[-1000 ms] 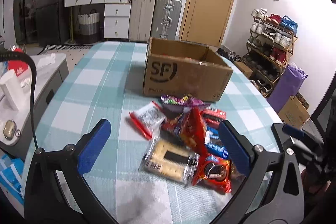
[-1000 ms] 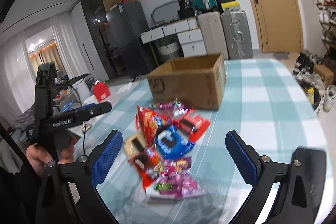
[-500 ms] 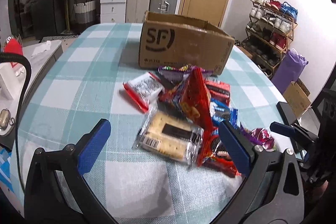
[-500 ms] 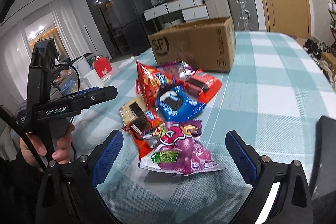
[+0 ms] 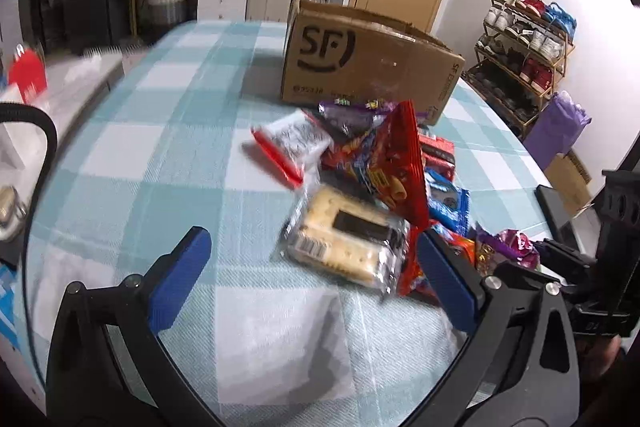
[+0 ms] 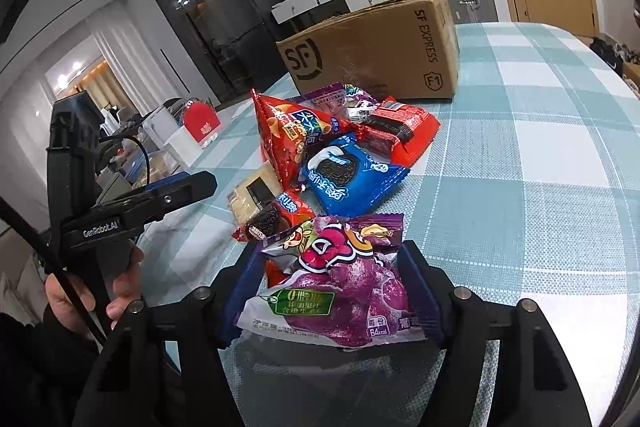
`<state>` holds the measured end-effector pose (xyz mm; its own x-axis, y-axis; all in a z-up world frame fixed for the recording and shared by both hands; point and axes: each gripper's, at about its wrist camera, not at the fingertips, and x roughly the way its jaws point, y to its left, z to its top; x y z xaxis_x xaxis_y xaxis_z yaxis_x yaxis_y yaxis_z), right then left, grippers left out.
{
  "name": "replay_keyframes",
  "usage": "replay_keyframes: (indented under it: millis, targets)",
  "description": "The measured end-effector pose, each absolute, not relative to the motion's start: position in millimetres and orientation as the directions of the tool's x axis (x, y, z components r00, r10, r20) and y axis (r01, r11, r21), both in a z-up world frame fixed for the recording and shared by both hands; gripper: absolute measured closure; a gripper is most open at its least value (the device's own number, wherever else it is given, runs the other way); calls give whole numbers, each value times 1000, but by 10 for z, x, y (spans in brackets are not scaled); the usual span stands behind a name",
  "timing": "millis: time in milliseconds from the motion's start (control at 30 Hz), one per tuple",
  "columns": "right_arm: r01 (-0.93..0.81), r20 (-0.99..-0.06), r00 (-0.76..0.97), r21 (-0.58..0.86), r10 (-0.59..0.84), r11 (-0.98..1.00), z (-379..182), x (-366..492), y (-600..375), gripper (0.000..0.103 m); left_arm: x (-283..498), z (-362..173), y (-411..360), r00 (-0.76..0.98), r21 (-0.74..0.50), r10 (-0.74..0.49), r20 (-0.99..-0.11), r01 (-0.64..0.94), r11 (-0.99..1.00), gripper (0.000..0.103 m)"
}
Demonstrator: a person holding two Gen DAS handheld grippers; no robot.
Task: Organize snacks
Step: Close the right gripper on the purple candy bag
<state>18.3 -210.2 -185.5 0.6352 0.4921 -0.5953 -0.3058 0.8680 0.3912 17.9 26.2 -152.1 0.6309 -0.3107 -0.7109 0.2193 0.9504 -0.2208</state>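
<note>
Right hand-held gripper (image 6: 334,281) pinches the purple packet (image 6: 336,291), left hand-held gripper (image 5: 312,259) gapes empty; that slick wrapper could slide free when lifted toward the box (image 6: 376,51) ahead.

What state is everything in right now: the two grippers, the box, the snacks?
Left gripper: open, empty.
Right gripper: shut on purple snack bag.
Cardboard box: open-topped, upright.
Cracker pack: sealed, lying flat on table.
Red chip bag: sealed, standing in pile.
</note>
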Motion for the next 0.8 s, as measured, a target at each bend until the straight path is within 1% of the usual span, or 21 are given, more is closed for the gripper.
replay_keyframes:
  millis: [33, 133, 233, 267, 567, 800]
  targets:
    - [-307, -587, 640, 396, 496, 865, -1853, 170, -2113, 36, 183, -1530, 285, 624, -244, -328, -709, 219, 945, 1]
    - [-307, -575, 642, 413, 507, 857, -1859, 153, -2144, 41, 195, -1550, 311, 622, -252, -326, -712, 206, 945, 1]
    - [-316, -574, 647, 397, 502, 861, -1816, 134, -2130, 49, 218, -1573, 326, 609, -272, -334, -719, 195, 942, 1]
    - [-321, -572, 647, 395, 503, 861, -1805, 128, -2128, 57, 221, -1577, 330, 606, -278, -337, -721, 192, 941, 1]
    - [-325, -562, 654, 397, 507, 859, -1774, 87, -2147, 60, 218, -1618, 297, 591, -269, -329, -736, 191, 944, 1]
    - [-333, -542, 676, 379, 498, 864, -1681, 38, -2147, 61, 243, -1648, 284, 571, -293, -348, -743, 190, 937, 1]
